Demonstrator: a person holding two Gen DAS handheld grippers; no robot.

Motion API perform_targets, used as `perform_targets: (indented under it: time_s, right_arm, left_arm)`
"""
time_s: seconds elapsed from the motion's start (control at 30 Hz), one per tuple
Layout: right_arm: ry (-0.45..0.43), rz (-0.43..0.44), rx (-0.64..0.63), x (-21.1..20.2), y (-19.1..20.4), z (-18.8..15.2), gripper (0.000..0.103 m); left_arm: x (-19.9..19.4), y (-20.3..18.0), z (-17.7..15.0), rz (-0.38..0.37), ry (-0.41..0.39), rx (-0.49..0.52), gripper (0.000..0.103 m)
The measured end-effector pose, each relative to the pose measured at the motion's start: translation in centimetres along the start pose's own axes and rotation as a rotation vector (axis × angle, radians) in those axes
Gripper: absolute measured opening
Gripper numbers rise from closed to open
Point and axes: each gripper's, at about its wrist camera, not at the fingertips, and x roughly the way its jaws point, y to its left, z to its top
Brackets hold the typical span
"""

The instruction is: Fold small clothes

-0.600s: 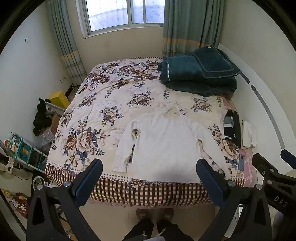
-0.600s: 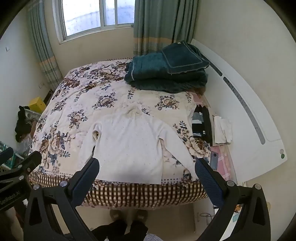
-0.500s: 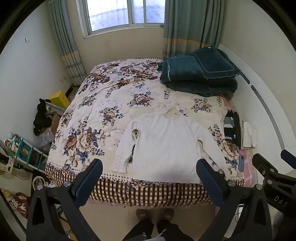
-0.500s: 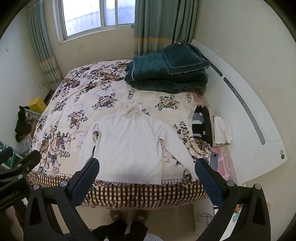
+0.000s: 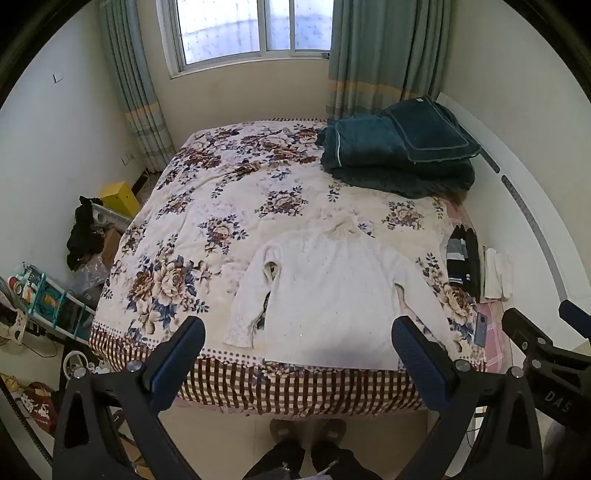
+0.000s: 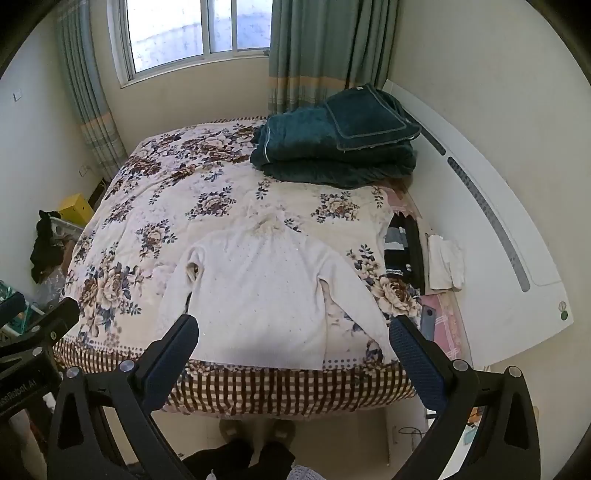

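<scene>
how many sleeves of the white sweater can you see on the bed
2. The white sweater lies flat near the bed's foot edge. One sleeve runs down its window-wall side, doubled near the shoulder; the other sleeve angles out toward the headboard side.

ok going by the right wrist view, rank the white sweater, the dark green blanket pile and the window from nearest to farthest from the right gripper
1. White sweater: flat at the near edge of the bed, just beyond the right gripper, whose jaws stand open.
2. Dark green blanket pile: at the far right corner of the bed.
3. Window: in the back wall beyond the bed, upper left.
</scene>
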Motion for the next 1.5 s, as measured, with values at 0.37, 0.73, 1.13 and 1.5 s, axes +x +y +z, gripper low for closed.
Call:
perform_targets:
  time_s: [0.37,0.73,1.13,1.5]
  right_arm:
    - [-0.006,0.006,0.000,0.0,0.0,0.8,0.103]
    - [-0.009,0.005,0.001,0.0,0.2,0.3,0.103]
    - [-0.012,0.001,0.001,0.0,0.3,0.1,0.103]
    - [-0.014,0.001,-0.001,-0.5,0.4,1.4,0.103]
  left_arm:
    - [-0.6,0.0,0.5,-0.006,-0.008,-0.002,0.103]
    - [-0.6,-0.1,0.5,-0.005,-0.012,0.000,0.103]
    - [-0.7,0.0,0.8,-0.005,-0.011,-0.004,0.103]
    - [-0.5,-0.2,1.1,-0.004,-0.014,-0.005,0.103]
